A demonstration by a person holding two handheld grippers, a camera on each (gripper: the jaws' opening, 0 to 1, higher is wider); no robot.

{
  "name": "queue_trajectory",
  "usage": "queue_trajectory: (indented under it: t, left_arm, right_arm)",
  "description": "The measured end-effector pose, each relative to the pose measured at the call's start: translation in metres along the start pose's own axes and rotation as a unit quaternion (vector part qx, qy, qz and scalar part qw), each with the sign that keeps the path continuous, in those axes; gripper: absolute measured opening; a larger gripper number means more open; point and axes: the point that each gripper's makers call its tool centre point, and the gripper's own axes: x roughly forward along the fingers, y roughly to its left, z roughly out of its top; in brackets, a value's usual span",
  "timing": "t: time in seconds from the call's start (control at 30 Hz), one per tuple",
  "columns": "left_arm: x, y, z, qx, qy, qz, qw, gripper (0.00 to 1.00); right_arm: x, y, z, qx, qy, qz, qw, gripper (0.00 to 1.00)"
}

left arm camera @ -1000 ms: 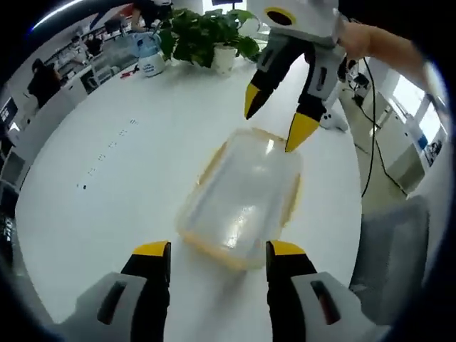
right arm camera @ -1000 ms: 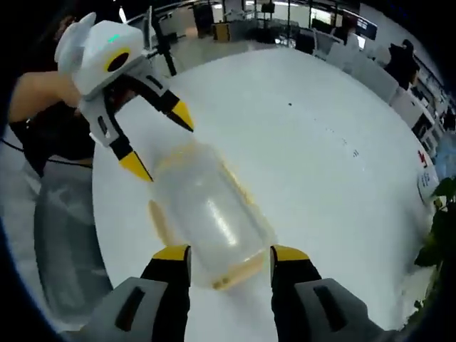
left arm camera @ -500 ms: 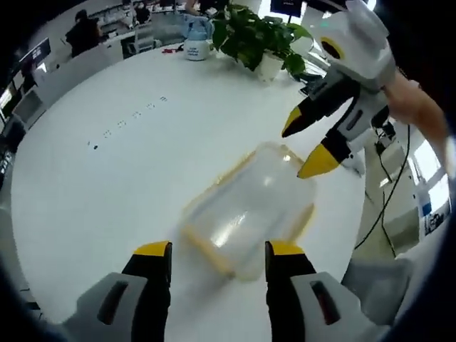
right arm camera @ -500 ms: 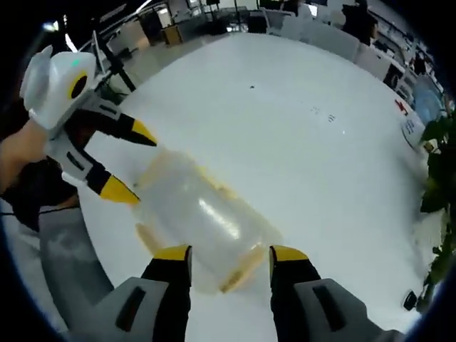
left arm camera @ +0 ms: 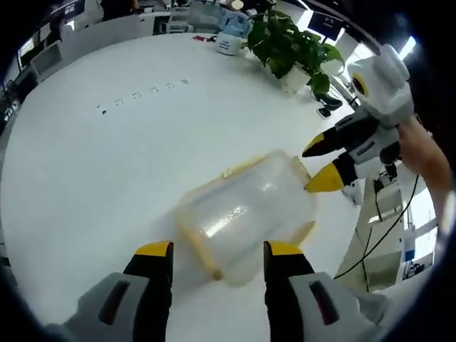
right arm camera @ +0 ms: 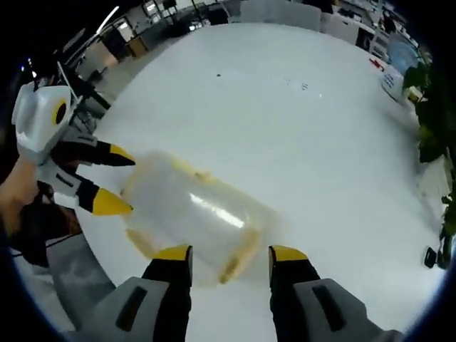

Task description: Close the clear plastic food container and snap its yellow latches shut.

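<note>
A clear plastic container [left arm camera: 246, 210] with yellow latches along its edges lies on the white round table [left arm camera: 107, 164], blurred by motion. My left gripper [left arm camera: 219, 251] is open, and the container's near end sits between its yellow-tipped jaws. The right gripper [left arm camera: 322, 167] comes in from the right, open, with its tips at the container's far end. In the right gripper view the container [right arm camera: 192, 214] lies slantwise just ahead of my open right gripper [right arm camera: 229, 254]. The left gripper [right arm camera: 120, 180] straddles the container's other end. I cannot tell how the latches stand.
A potted plant [left arm camera: 285, 43] and a blue-and-white jug [left arm camera: 229, 39] stand at the table's far side. A person's hand [left arm camera: 427, 160] holds the right gripper near the table edge, with cables [left arm camera: 370, 249] on the floor beyond. The plant's leaves [right arm camera: 434, 107] show at the right.
Both views have rolled. The container has swung round on the table between the two grippers and now lies slantwise. Both pairs of jaws keep the same width.
</note>
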Motion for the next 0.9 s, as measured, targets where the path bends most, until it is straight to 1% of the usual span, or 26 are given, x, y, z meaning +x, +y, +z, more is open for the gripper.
queue_trajectory:
  t: [0.07, 0.17, 0.23, 0.3, 0.5, 0.63, 0.8, 0.87, 0.9]
  left_arm:
    - [0.002, -0.001, 0.0, -0.016, -0.002, -0.007, 0.9998, 0.51]
    - [0.005, -0.002, -0.002, -0.025, -0.001, -0.013, 0.9996, 0.49]
    - [0.006, -0.004, -0.004, -0.026, 0.002, -0.016, 0.9995, 0.46]
    - [0.008, -0.007, -0.005, -0.028, 0.004, -0.024, 0.9993, 0.45]
    - [0.01, -0.007, -0.005, -0.027, 0.004, -0.023, 0.9994, 0.45]
    - [0.01, -0.008, -0.006, -0.028, 0.005, -0.025, 0.9993, 0.44]
    - [0.01, -0.008, -0.006, -0.026, 0.006, -0.025, 0.9993, 0.42]
    - [0.013, -0.007, -0.007, -0.025, 0.004, -0.027, 0.9993, 0.39]
    - [0.013, -0.007, -0.007, -0.046, 0.003, -0.033, 0.9984, 0.39]
  right_arm:
    - [0.001, 0.0, -0.001, 0.003, 0.0, 0.001, 1.0, 0.42]
    - [0.004, 0.001, -0.002, 0.009, 0.001, 0.005, 0.9999, 0.42]
    - [0.004, 0.001, -0.003, 0.015, 0.0, 0.006, 0.9999, 0.41]
    - [0.005, 0.002, -0.005, 0.018, 0.002, 0.009, 0.9998, 0.41]
    - [0.006, 0.005, -0.005, 0.026, 0.0, 0.019, 0.9995, 0.36]
    - [0.007, 0.006, -0.004, 0.026, 0.002, 0.02, 0.9995, 0.36]
    - [0.008, 0.006, -0.003, 0.032, 0.001, 0.017, 0.9993, 0.36]
    - [0.009, 0.006, -0.004, 0.038, -0.003, 0.017, 0.9991, 0.34]
    - [0.009, 0.007, -0.004, 0.047, -0.005, 0.018, 0.9987, 0.33]
